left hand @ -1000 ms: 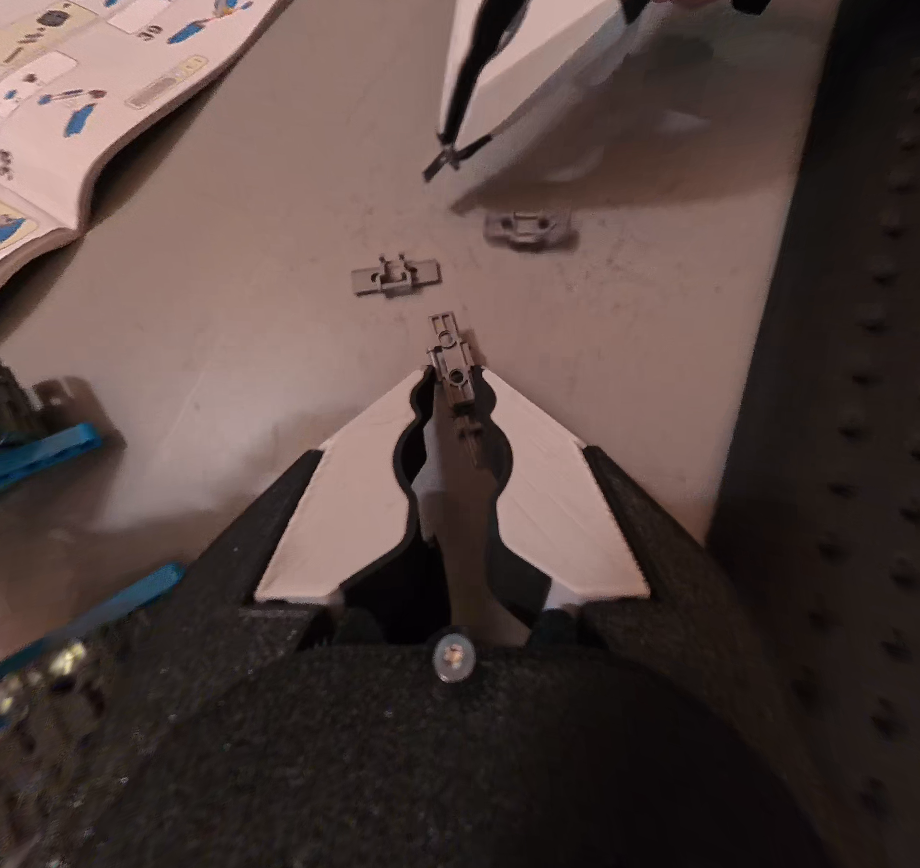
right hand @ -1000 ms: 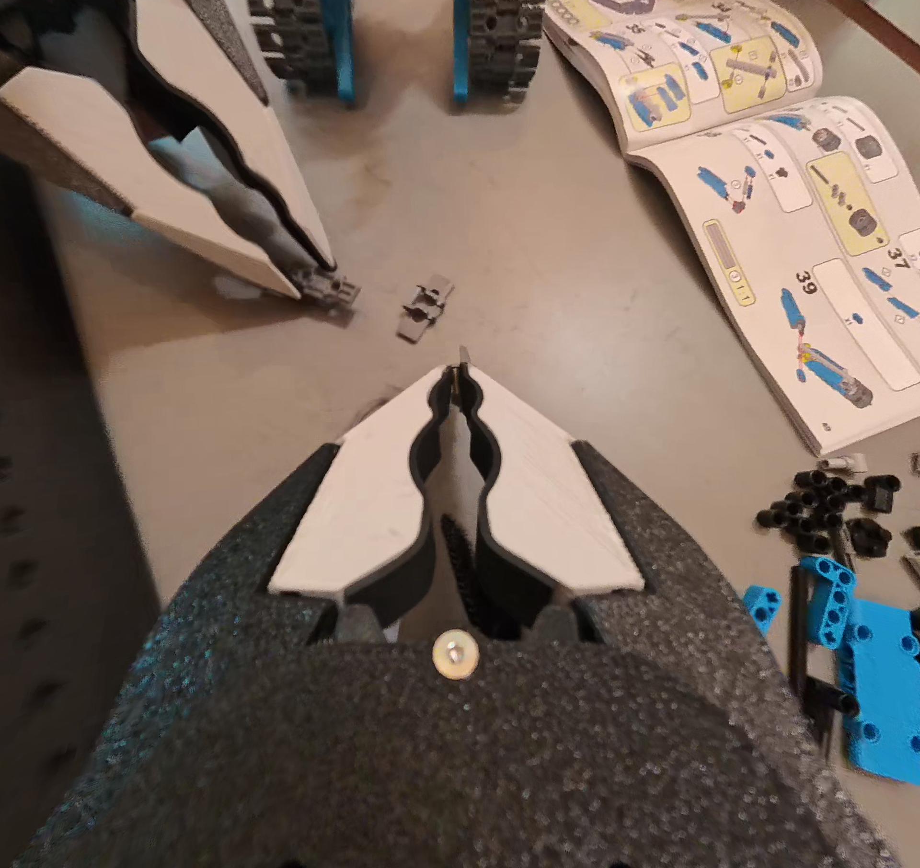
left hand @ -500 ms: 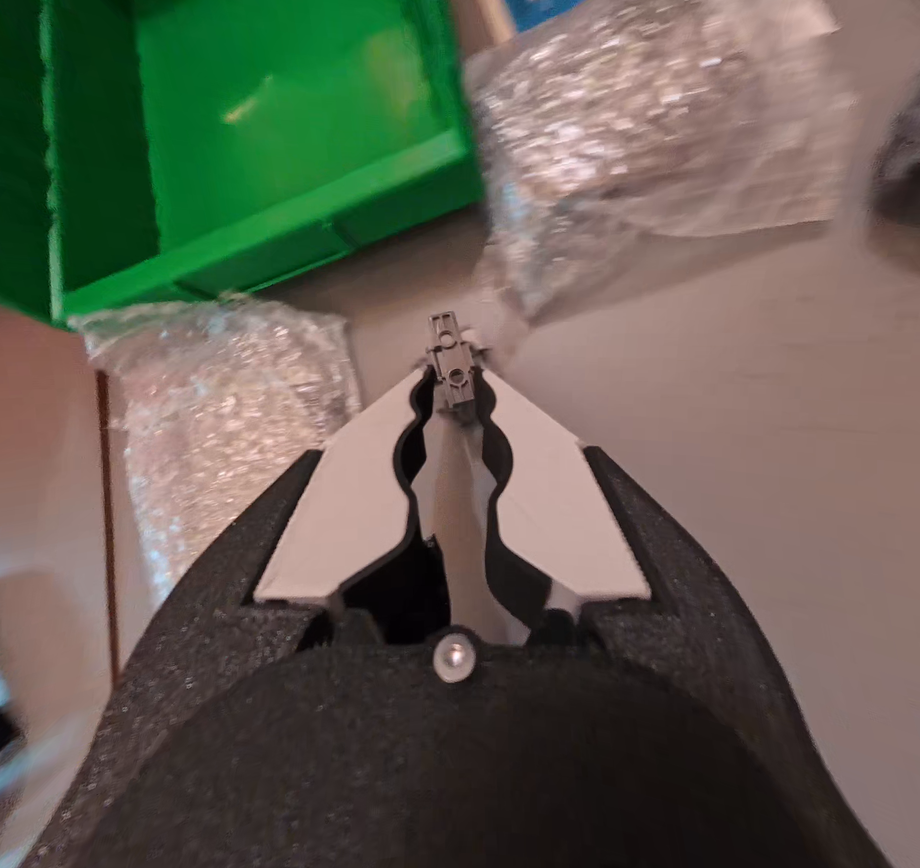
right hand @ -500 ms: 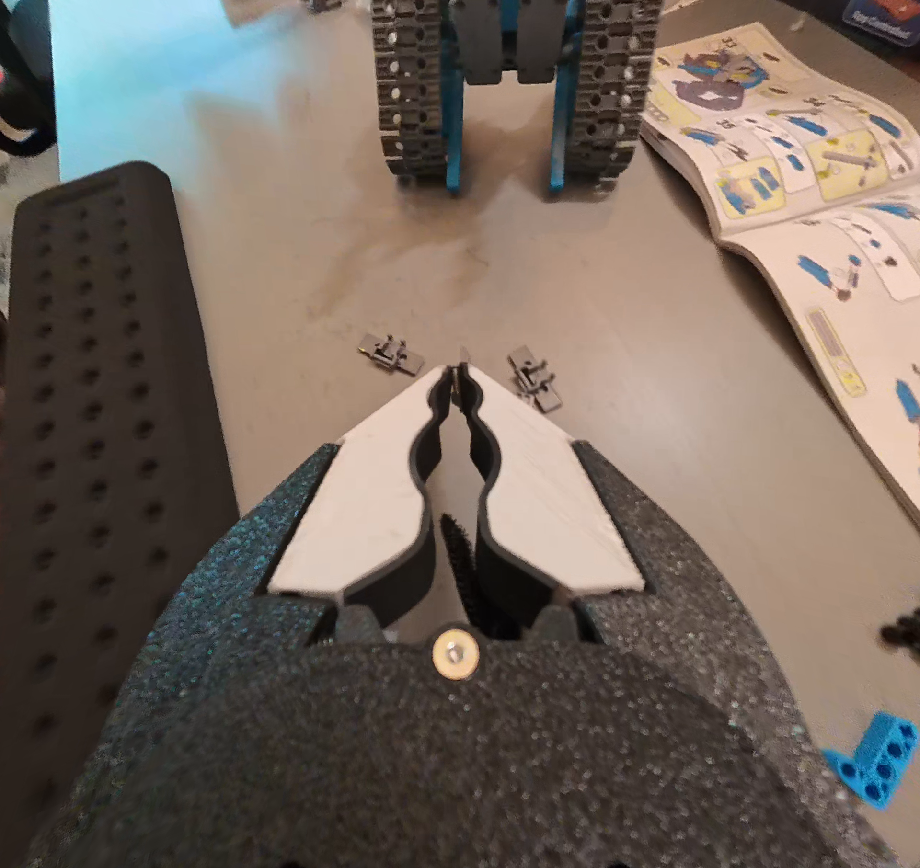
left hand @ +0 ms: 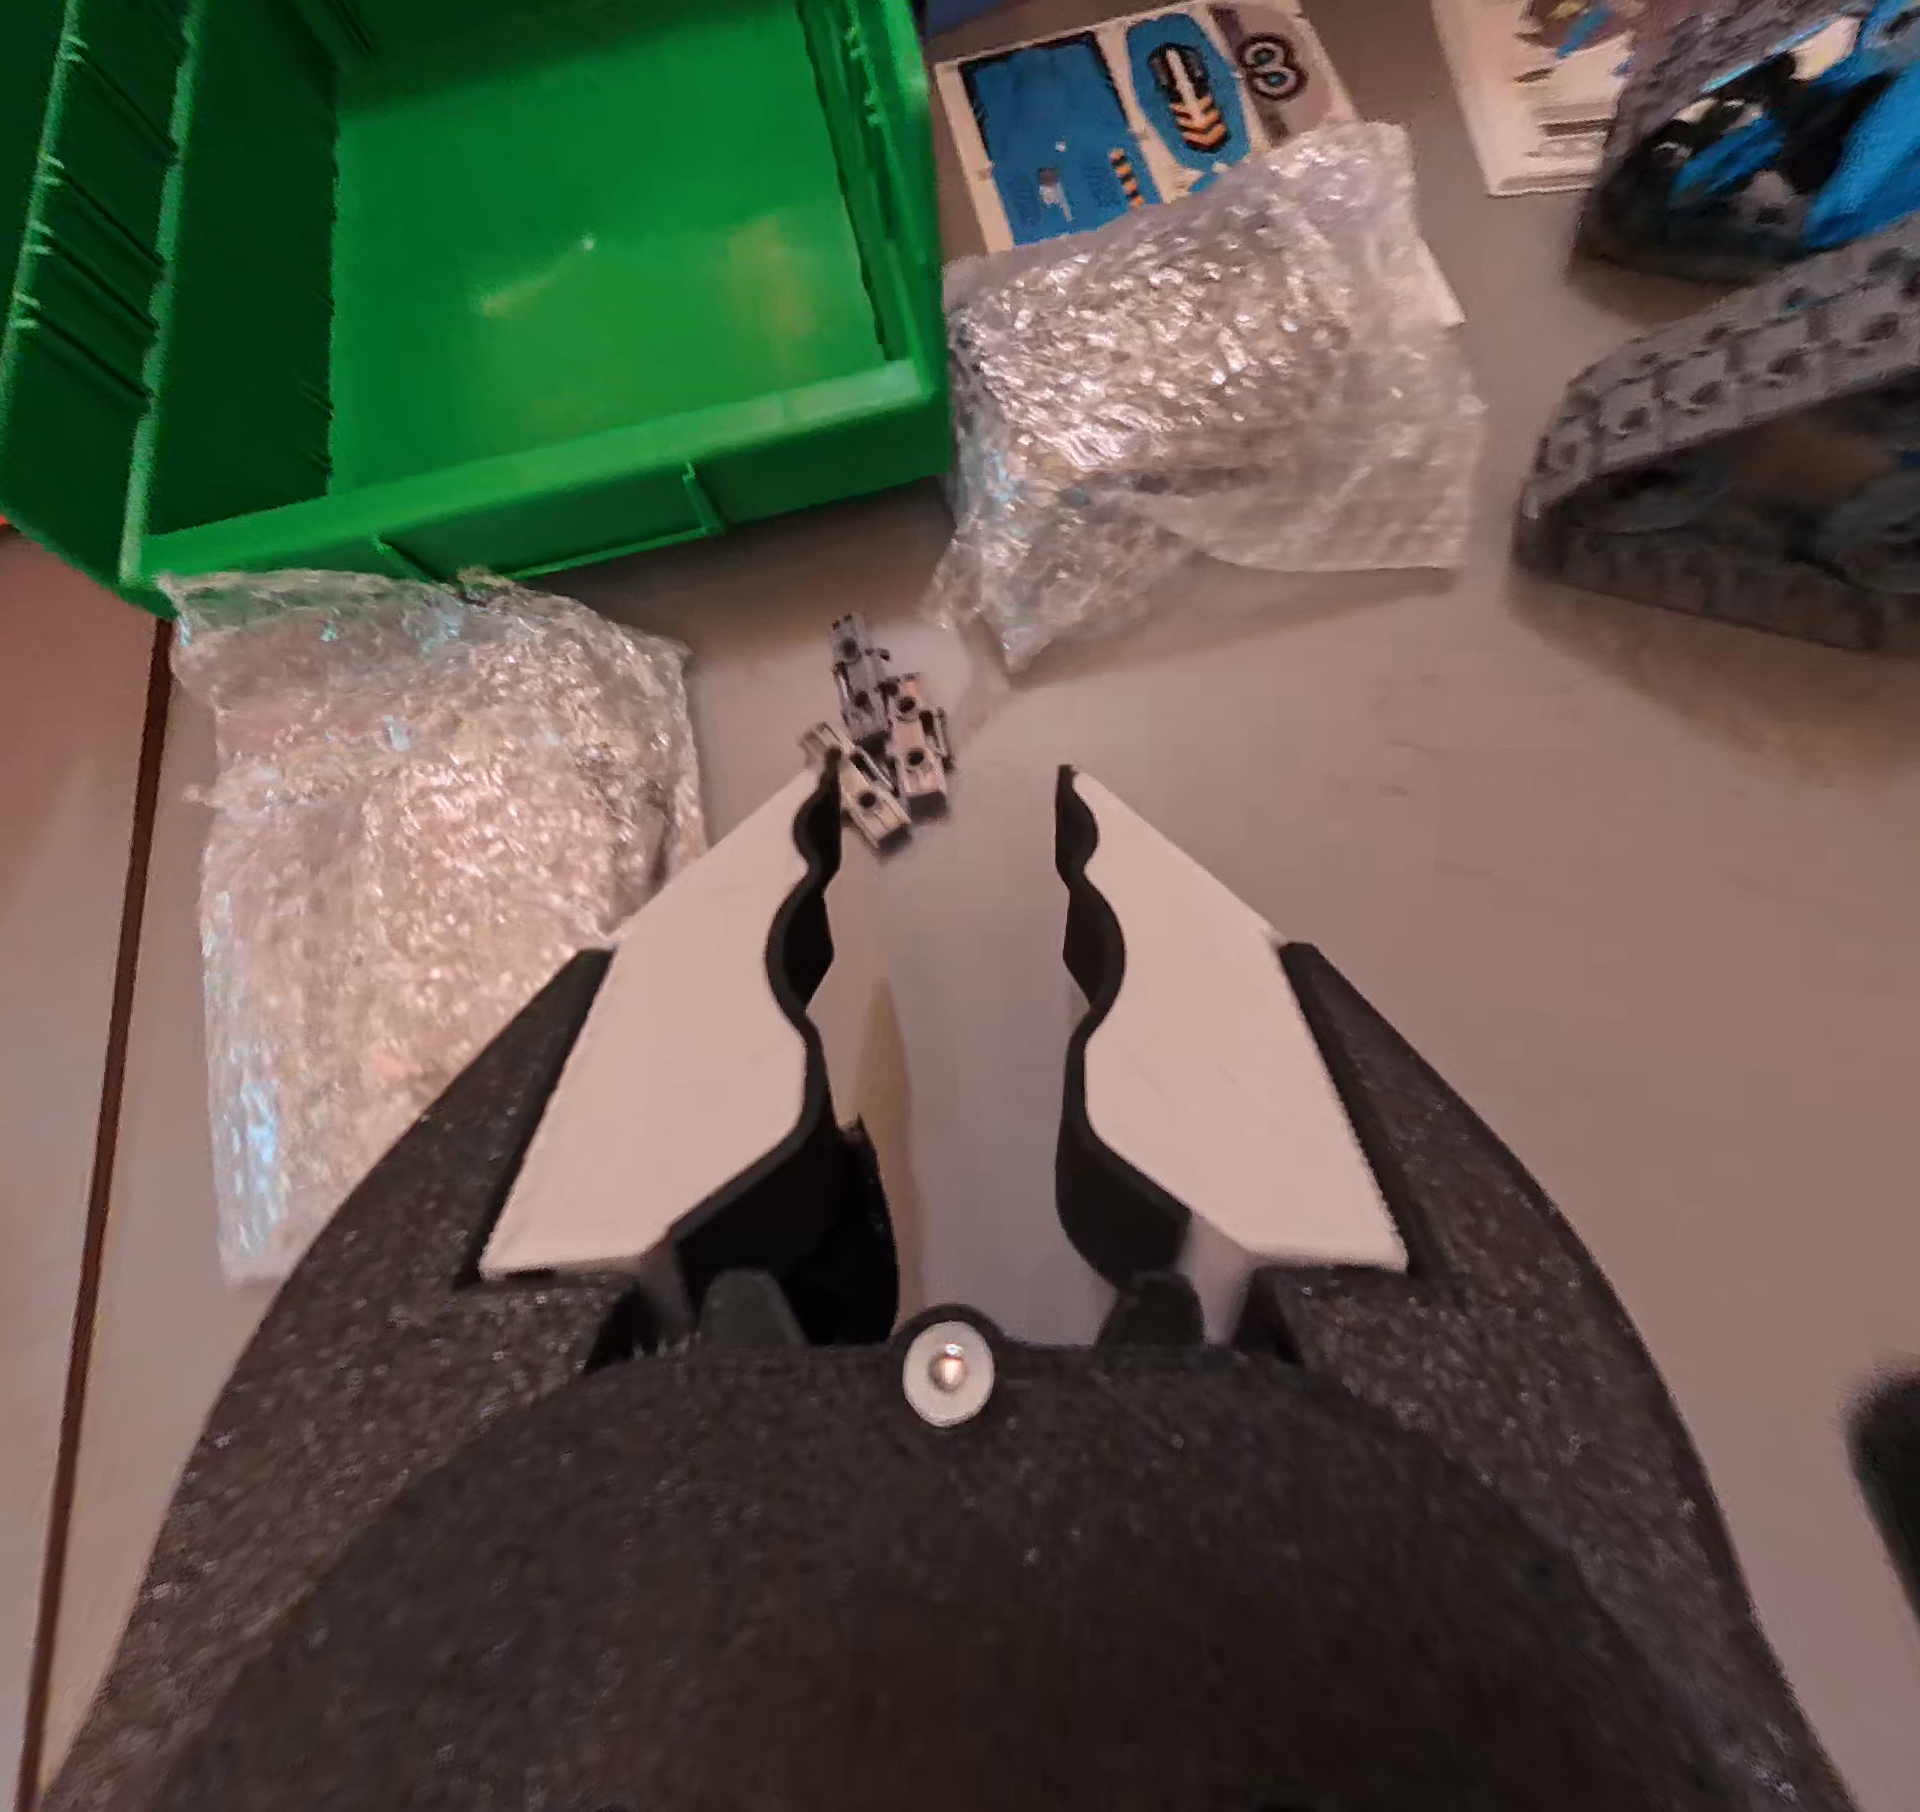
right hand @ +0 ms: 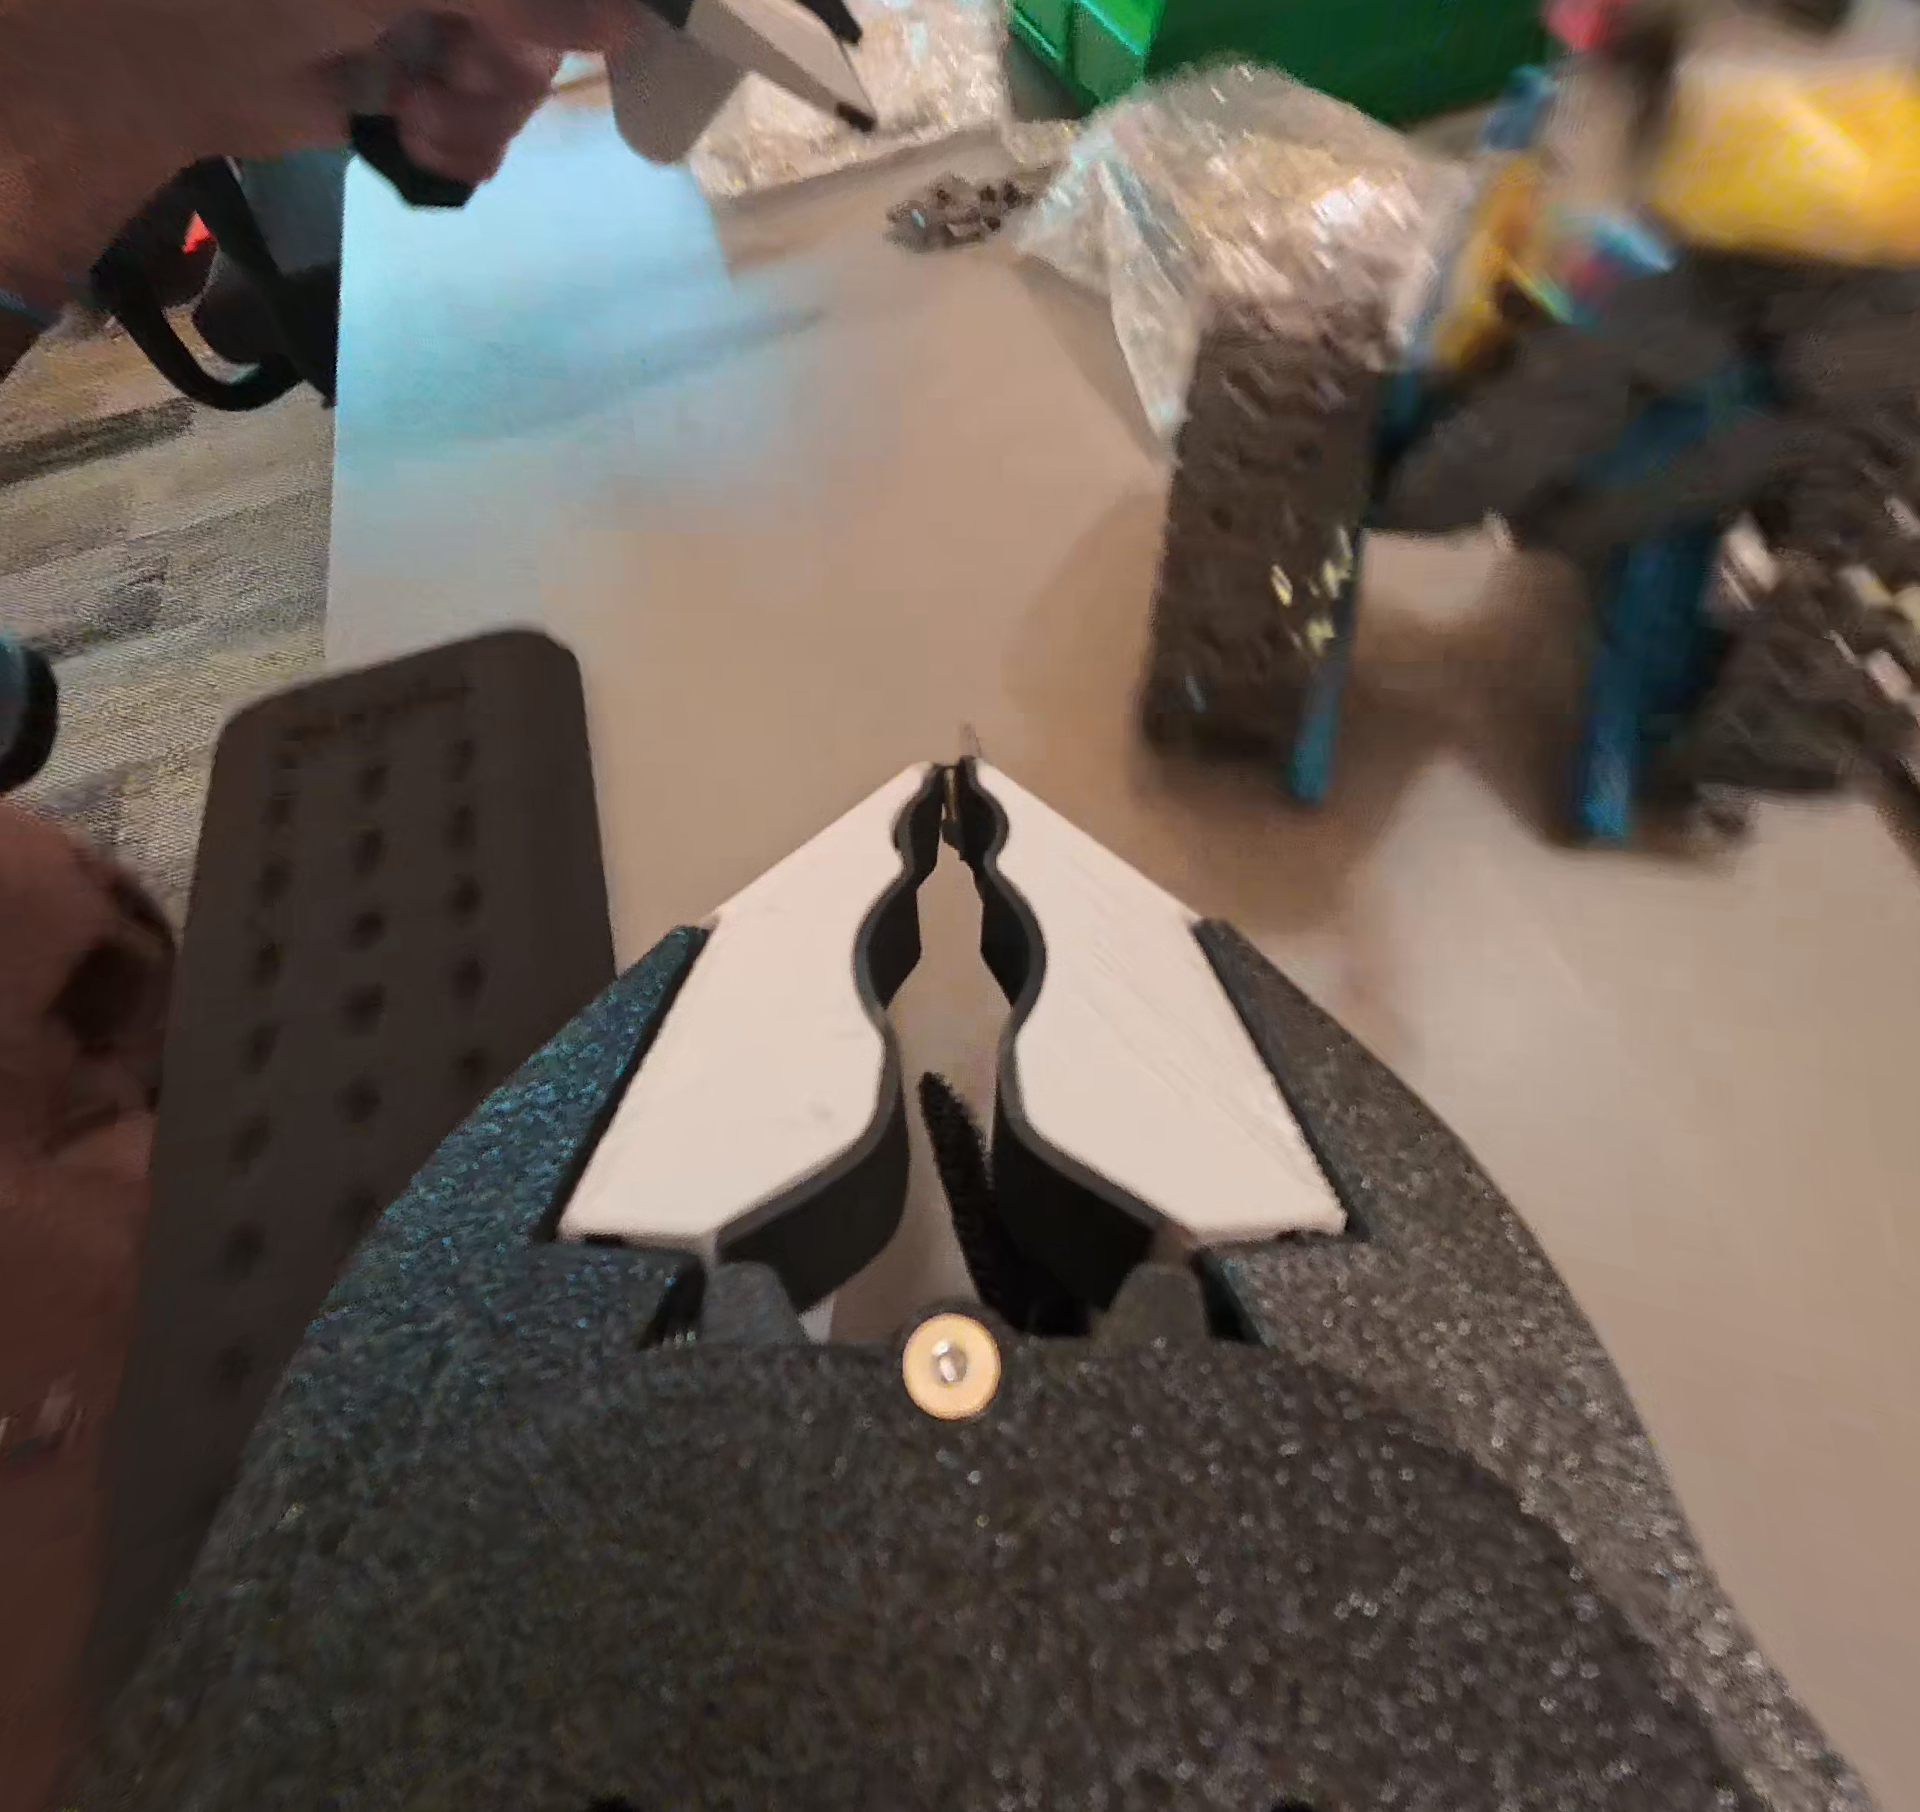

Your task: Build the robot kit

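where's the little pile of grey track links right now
In the left wrist view the small pile of grey plastic track links lies on the table, just ahead of the open left gripper, between two crinkled clear plastic bags.

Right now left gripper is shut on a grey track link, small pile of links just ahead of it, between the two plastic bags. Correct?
Not quite. The left gripper is open and holds nothing, as the left wrist view shows. The pile of grey track links does lie just ahead of its jaws, on the table, between the two plastic bags.
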Motion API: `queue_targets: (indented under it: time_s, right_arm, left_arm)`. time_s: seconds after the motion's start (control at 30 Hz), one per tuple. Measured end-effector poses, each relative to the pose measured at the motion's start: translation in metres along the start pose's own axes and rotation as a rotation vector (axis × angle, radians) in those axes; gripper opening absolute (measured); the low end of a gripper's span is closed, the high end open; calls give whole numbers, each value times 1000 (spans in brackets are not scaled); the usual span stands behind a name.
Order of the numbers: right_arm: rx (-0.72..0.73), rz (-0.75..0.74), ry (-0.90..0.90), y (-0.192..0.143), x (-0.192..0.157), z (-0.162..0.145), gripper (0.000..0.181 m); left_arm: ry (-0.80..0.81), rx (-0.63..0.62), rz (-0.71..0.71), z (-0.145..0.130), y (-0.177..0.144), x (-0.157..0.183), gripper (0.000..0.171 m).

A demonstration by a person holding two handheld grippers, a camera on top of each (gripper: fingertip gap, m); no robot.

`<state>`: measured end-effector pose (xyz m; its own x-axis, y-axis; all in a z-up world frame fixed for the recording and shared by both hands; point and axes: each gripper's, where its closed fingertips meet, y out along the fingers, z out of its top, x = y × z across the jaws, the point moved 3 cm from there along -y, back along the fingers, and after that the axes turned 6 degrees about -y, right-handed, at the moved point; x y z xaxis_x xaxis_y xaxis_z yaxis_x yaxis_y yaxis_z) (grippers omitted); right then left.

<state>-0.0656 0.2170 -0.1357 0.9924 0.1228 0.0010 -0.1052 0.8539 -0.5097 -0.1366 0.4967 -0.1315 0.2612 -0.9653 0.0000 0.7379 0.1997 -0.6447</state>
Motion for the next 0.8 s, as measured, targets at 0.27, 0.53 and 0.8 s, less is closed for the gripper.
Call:
queue_targets:
  time_s: [0.27,0.53,0.8]
  right_arm:
    - [-41,-40,-115,185,-36,97,3]
    - [-62,155,208,245,-3,109,26]
    - [7,102,-75,82,-53,74,29]
  left_arm:
    - [-149,-5,32,-46,-34,0,31]
    - [-181,2,17,-74,-45,7,30]
    - [-44,36,-82,-59,-36,37,30]
